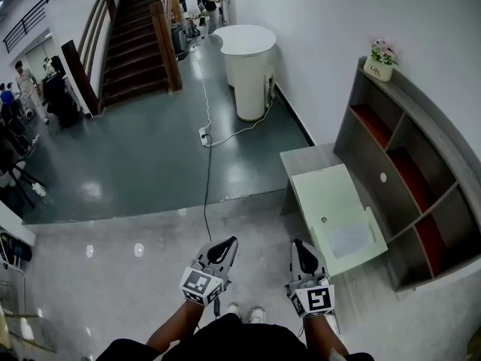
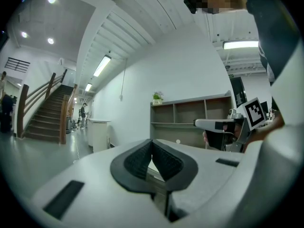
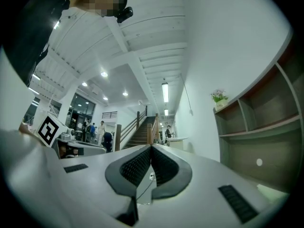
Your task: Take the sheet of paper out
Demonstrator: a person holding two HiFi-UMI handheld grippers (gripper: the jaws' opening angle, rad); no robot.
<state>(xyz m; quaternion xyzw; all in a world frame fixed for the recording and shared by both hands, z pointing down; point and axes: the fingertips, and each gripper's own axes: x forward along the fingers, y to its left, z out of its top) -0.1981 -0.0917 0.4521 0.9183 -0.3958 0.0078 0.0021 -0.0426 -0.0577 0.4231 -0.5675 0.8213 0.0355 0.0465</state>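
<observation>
A low pale-green cabinet-like unit (image 1: 327, 190) stands against the shelf at the right of the head view. A white sheet of paper (image 1: 349, 239) lies in its open tray at the near end. My left gripper (image 1: 225, 244) and right gripper (image 1: 298, 245) are held side by side low in front of me, both shut and empty, and short of the unit. In the left gripper view the jaws (image 2: 152, 142) meet at their tips, and the right gripper (image 2: 221, 126) shows beside them. In the right gripper view the jaws (image 3: 151, 147) also touch at the tips.
A grey open shelf unit (image 1: 409, 168) with a flower pot (image 1: 379, 59) on top lines the right wall. A round white counter (image 1: 246, 62) stands further on. A cable and power strip (image 1: 204, 135) lie on the dark floor. At the back left there is a staircase (image 1: 135, 36) and several people.
</observation>
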